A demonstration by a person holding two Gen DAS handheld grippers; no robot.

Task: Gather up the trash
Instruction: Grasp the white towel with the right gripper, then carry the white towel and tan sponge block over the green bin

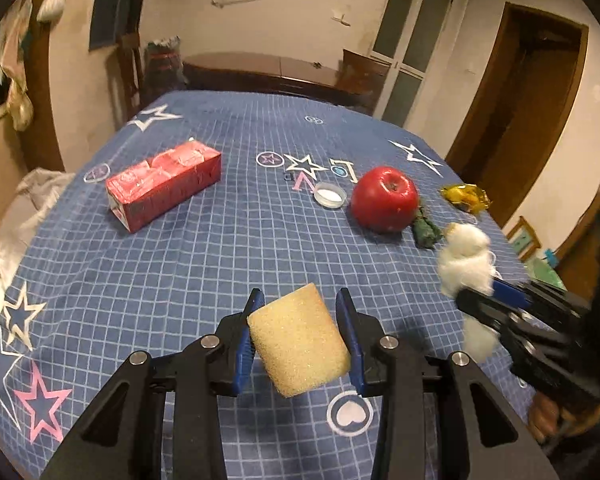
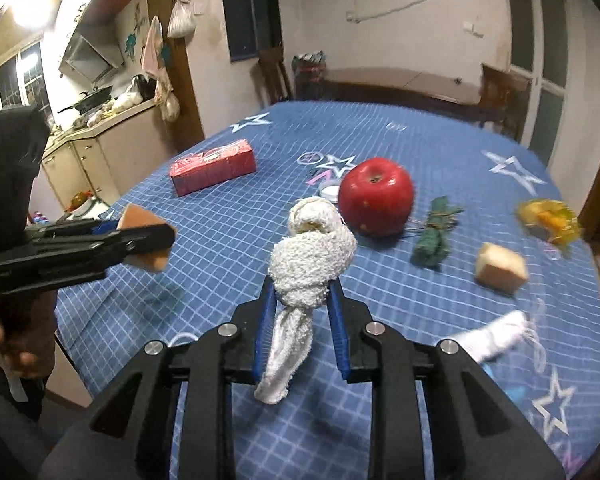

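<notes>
left gripper (image 1: 300, 336): jaws clamped on yellow sponge block (image 1: 299, 346), porous, tilted, lifted off the cloth
right gripper (image 2: 302, 312): pads pinching knotted white rag (image 2: 306, 264), fluffy terry, tail hanging below jaws
table (image 1: 220, 264): blue checked cloth; apple (image 2: 376, 196) at 1 o'clock of the rag, second sponge piece (image 2: 501, 267) at 3, red carton (image 2: 213, 167) at 11

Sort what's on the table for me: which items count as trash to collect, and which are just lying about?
Trash:
- sponge piece, in the left gripper
- knotted white cloth, in the right gripper
- second sponge piece
- green scrap
- yellow wrapper
- white cap, probably

Lying about:
- red apple
- red carton, likely
</notes>
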